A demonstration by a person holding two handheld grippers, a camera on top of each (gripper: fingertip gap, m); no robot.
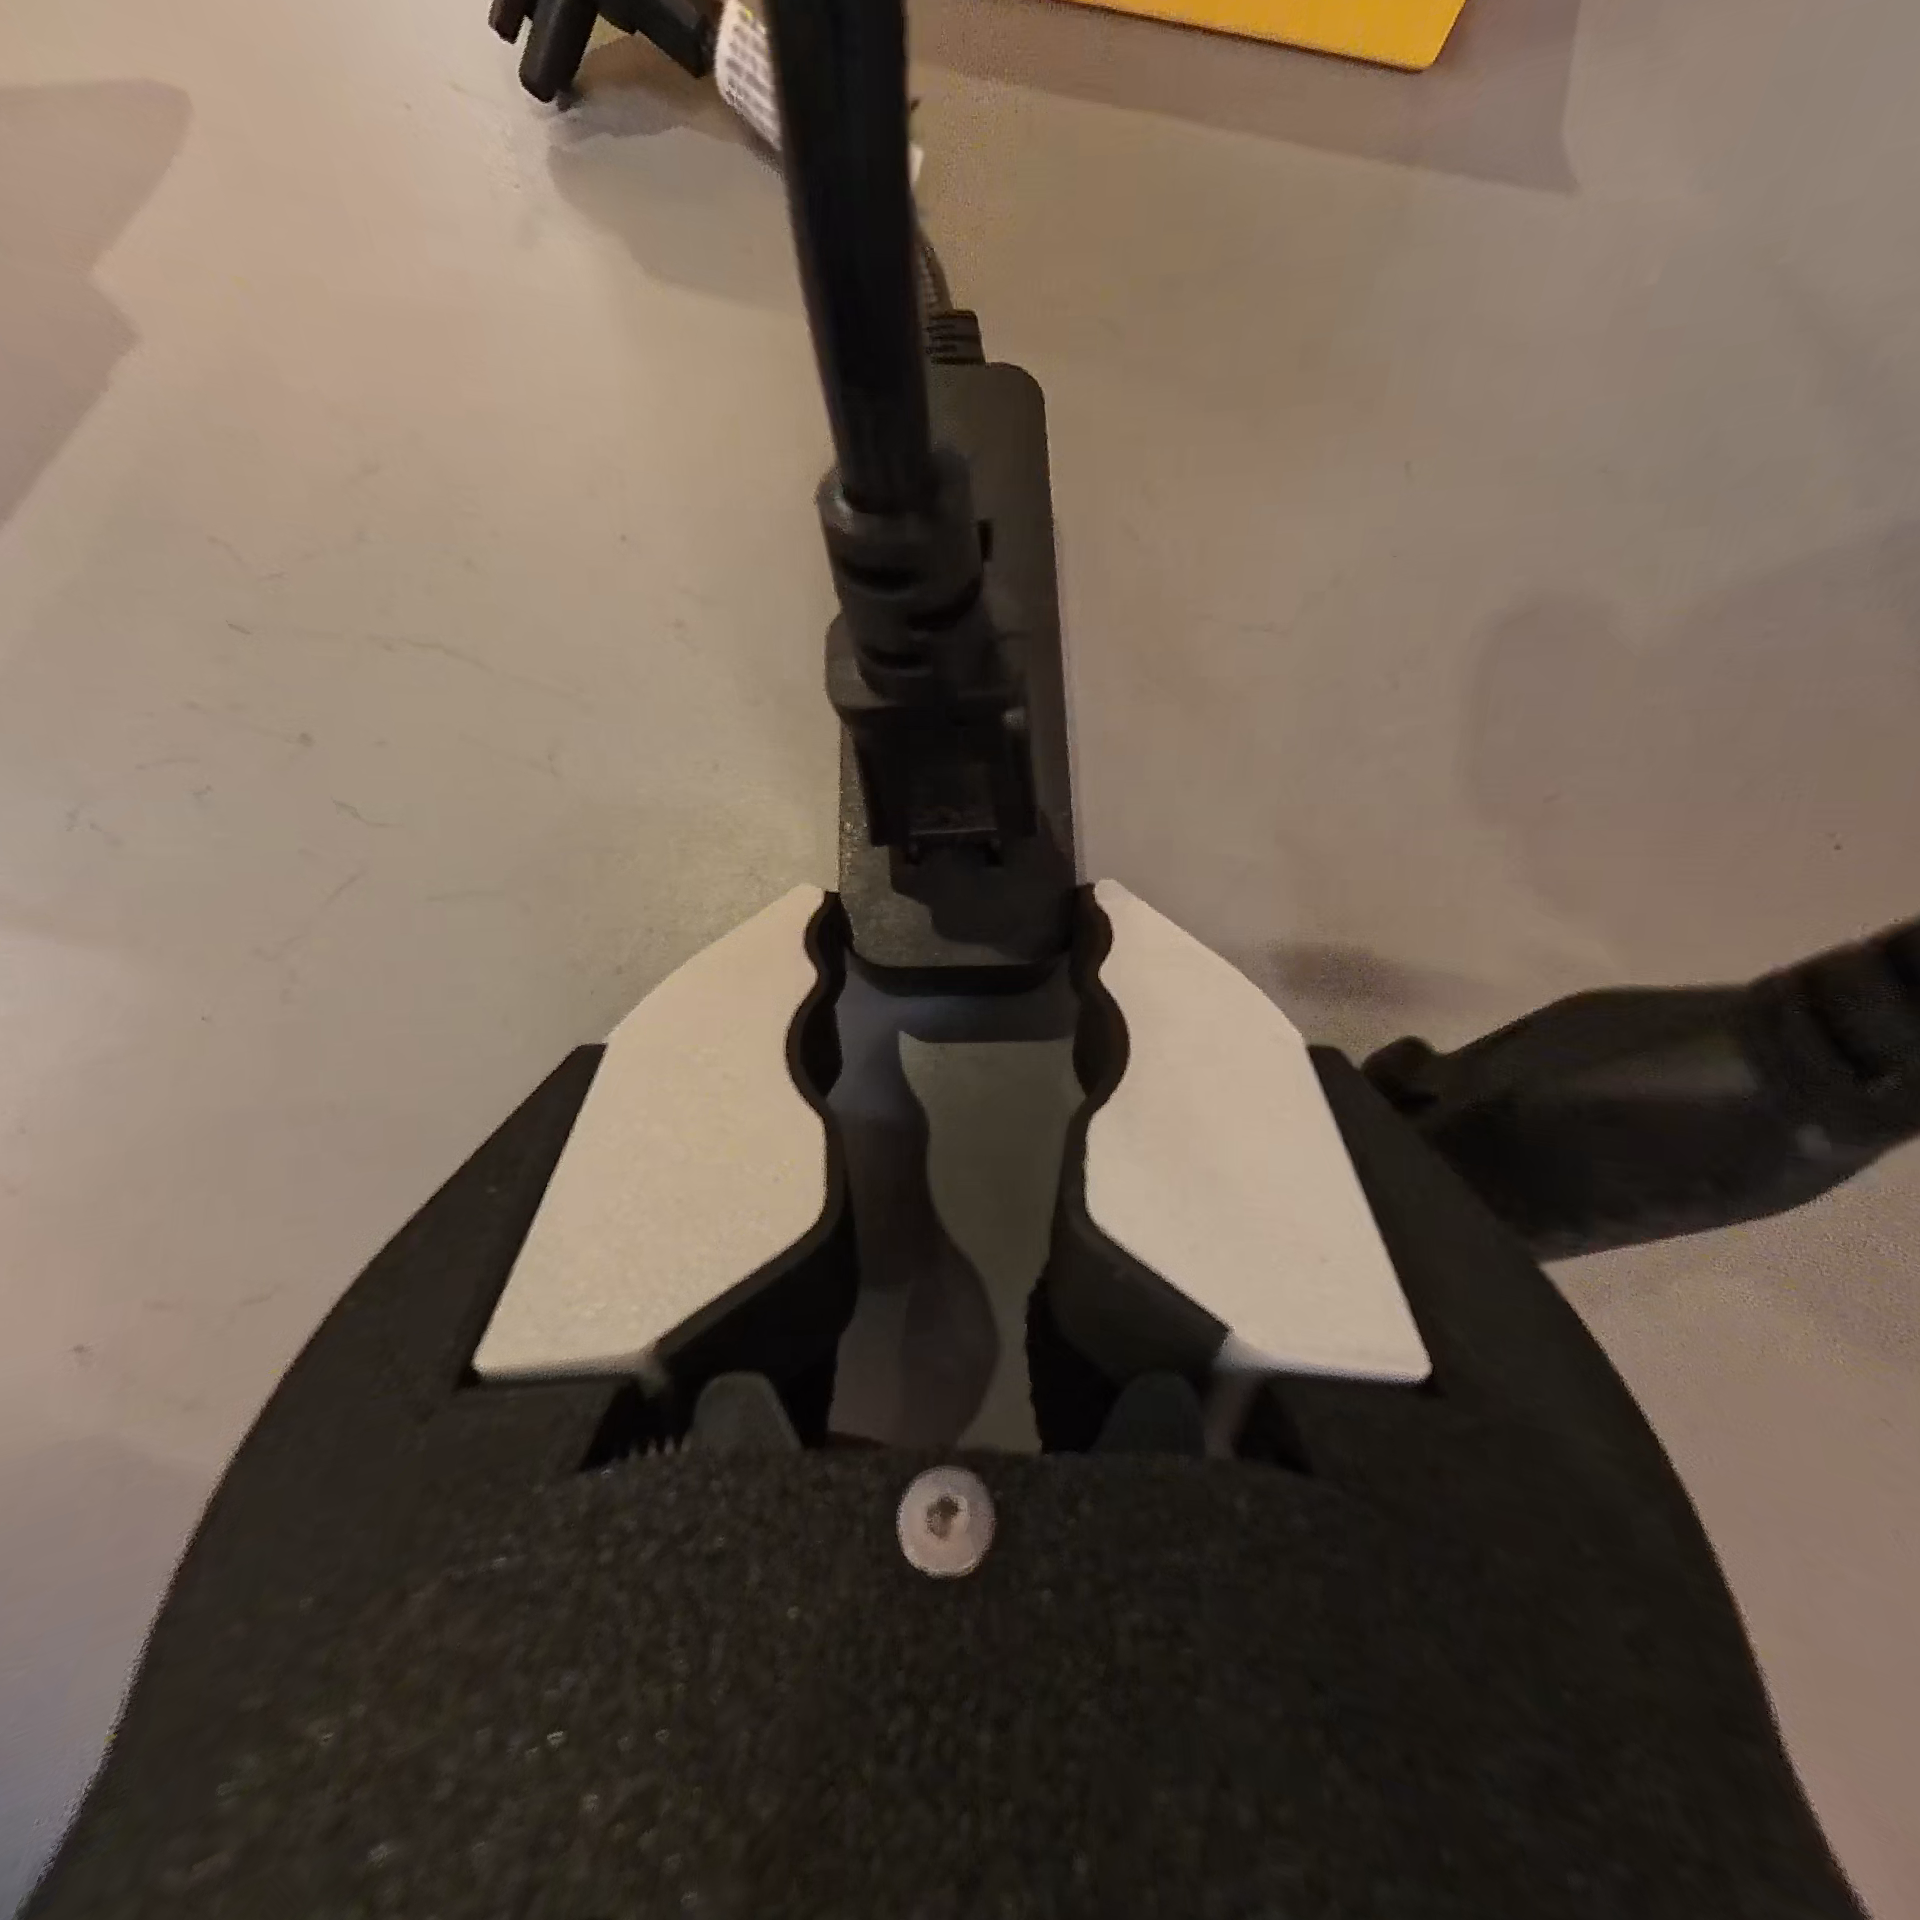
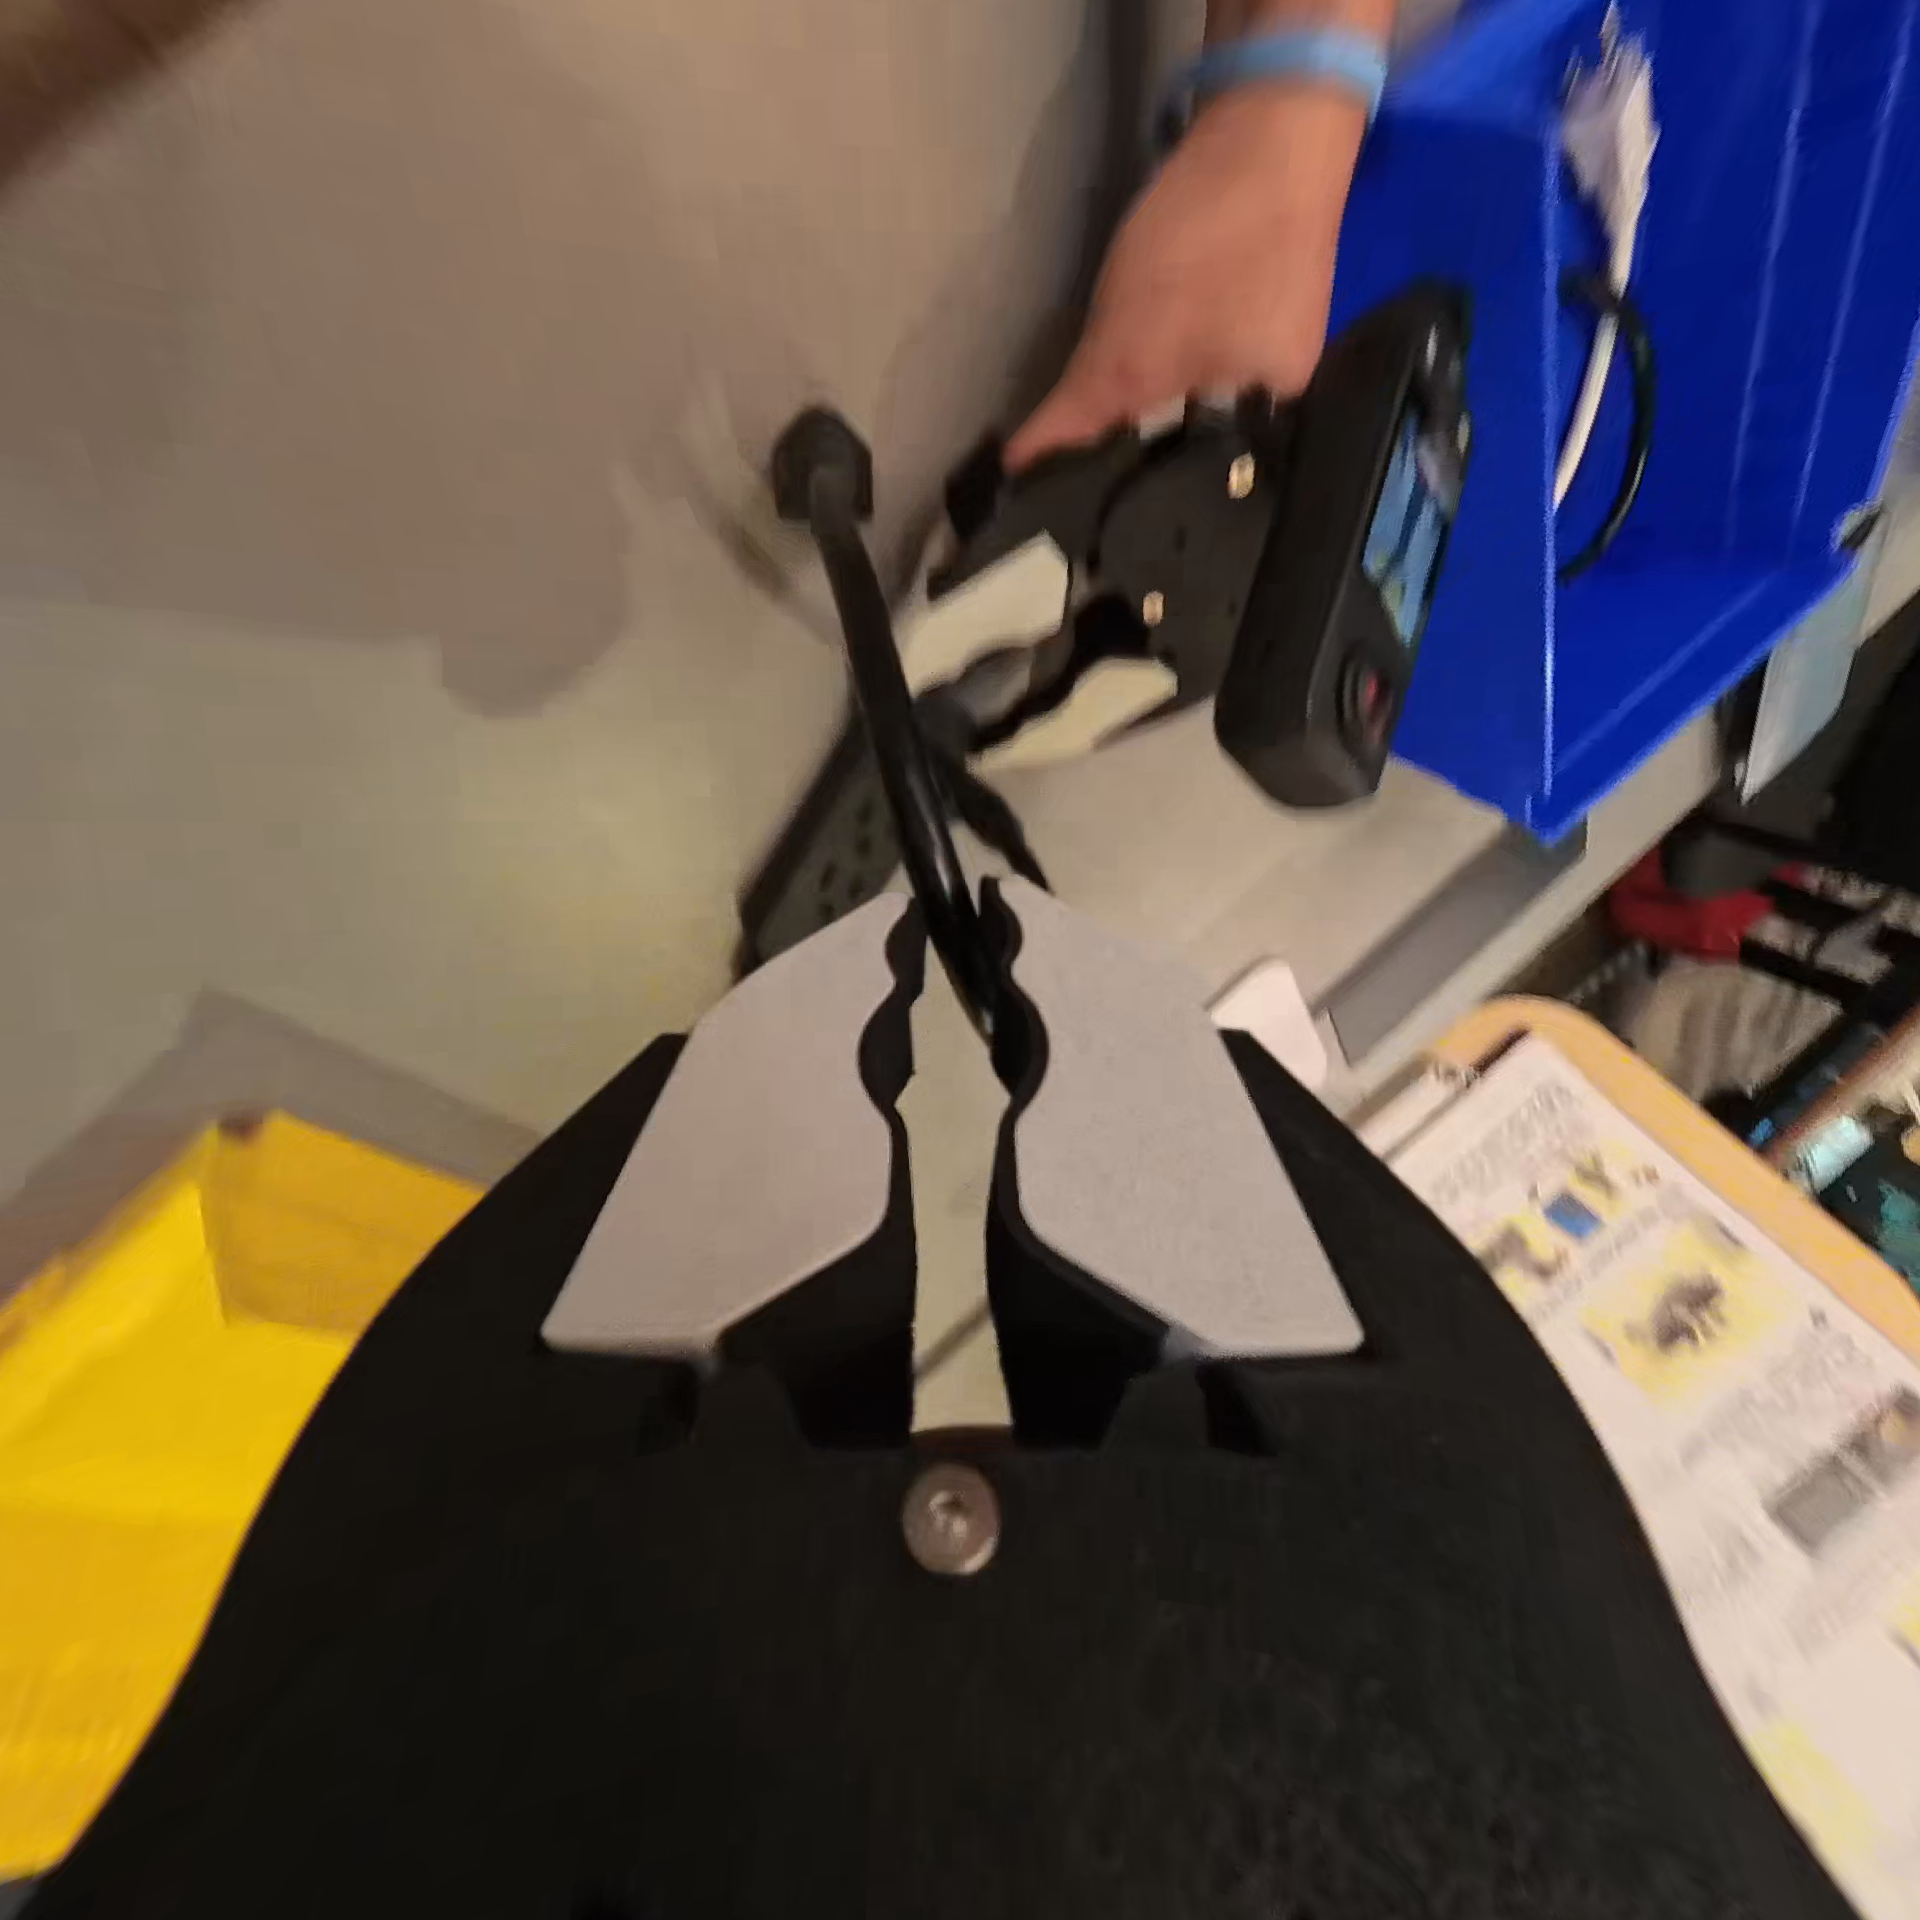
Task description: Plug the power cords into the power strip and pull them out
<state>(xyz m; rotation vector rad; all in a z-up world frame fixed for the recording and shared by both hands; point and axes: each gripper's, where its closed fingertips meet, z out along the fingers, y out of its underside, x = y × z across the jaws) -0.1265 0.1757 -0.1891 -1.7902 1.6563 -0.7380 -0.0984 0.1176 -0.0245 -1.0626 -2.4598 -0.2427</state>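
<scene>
Power strip [image 1: 961,665] lying flat on grey tabletop [image 1: 364,623], near end being clamped between left tool [image 1: 961,925] tips. Black plug [image 1: 925,727] sitting in strip, cord [image 1: 852,260] rising up and away. Right tool [image 2: 951,914] pinching that black cord [image 2: 894,707], blurred. Yellow sheet [image 1: 1330,26] lying at far tabletop edge; blue bin [image 2: 1714,364] showing behind a hand [image 2: 1195,301].

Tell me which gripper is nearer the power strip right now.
Left. The left gripper is clamped on the near end of the power strip. The right gripper is shut on a black cord, with the strip lying on the table beyond its fingertips.
</scene>
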